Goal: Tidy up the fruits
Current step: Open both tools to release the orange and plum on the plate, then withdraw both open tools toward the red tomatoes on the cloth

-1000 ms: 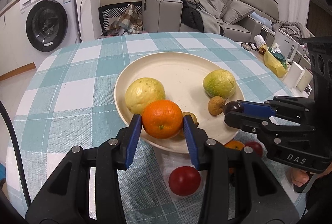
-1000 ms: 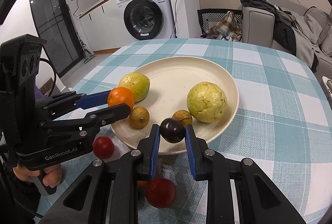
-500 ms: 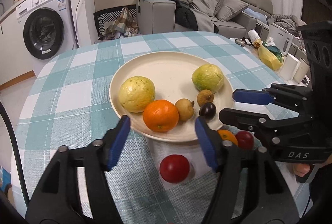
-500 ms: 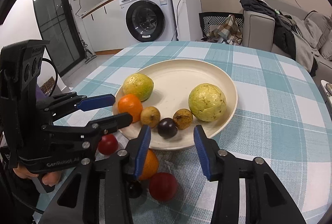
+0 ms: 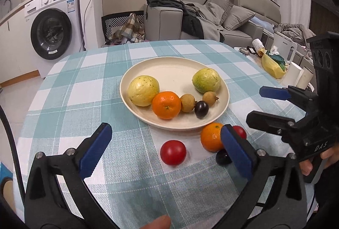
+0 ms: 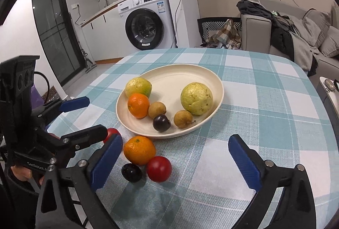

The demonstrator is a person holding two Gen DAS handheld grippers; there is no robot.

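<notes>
A cream plate (image 5: 169,67) (image 6: 169,78) holds two yellow-green guavas (image 5: 143,90) (image 5: 206,80), an orange (image 5: 166,104) (image 6: 138,105), two brown longans (image 5: 187,102) (image 5: 209,98) and a dark plum (image 5: 201,109) (image 6: 161,122). On the cloth in front of the plate lie a second orange (image 5: 210,136) (image 6: 139,150), two red tomatoes (image 5: 173,152) (image 6: 159,168) (image 5: 240,131) and a dark plum (image 6: 131,172). My left gripper (image 5: 165,150) is open and empty, above the cloth before the plate. My right gripper (image 6: 175,157) is open and empty, over the loose fruit.
The round table has a teal checked cloth (image 5: 84,80). A washing machine (image 5: 50,34) and a grey sofa (image 5: 190,17) stand beyond it. A side table with a yellow bag (image 5: 272,63) and white cups is at the right.
Both grippers opened, let the orange and the dark plum go onto the plate, and drew back toward the table's near edge.
</notes>
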